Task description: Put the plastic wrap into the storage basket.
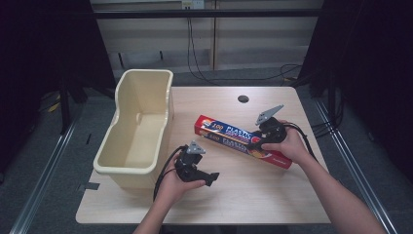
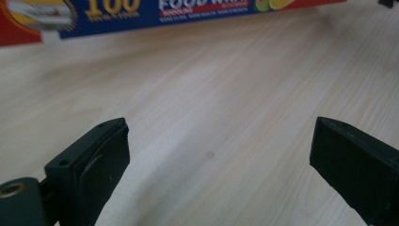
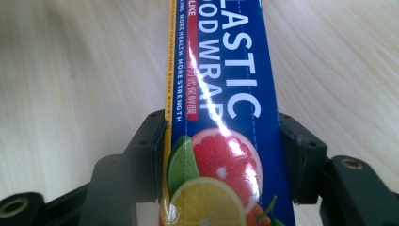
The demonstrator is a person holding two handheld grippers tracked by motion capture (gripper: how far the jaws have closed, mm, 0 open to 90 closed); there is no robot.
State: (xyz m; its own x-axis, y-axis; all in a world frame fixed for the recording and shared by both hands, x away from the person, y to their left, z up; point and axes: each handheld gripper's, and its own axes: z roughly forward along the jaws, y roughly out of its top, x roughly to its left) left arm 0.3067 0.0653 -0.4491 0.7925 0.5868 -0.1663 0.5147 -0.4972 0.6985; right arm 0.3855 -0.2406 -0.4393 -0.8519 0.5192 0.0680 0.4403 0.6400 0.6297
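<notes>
Pale wood-grain bench (image 1: 243, 195), rounded corners, a small dark hole (image 1: 243, 99) near its far edge. Grey floor around it, metal rails along both sides. Dark curtains left and right; a light panelled wall behind, black cables hanging down it and trailing on the floor.

Cream plastic tub (image 1: 136, 131) stands on the left part of the bench, open side up, one end wall taller.

Plastic wrap box (image 1: 241, 140), long, blue and red, lies aslant right of centre, its left end toward the tub, well apart from it.

Right gripper (image 1: 257, 141): held from the right, forearm coming in from the lower right corner. Jaws closed on the box near its right end, one pad on each long side; the right gripper view shows both pads pressed to the box (image 3: 221, 141) beside the printed citrus fruit.

Left gripper (image 1: 210, 179): in the left hand, near the front of the bench, just right of the tub, pointing right. Jaws wide apart, nothing between them, bare bench below.

Box's right end partly covered by the right hand. Left gripper view cuts the box (image 2: 155, 12) at the top edge. Whether the box rests on the bench or is lifted cannot be told.
</notes>
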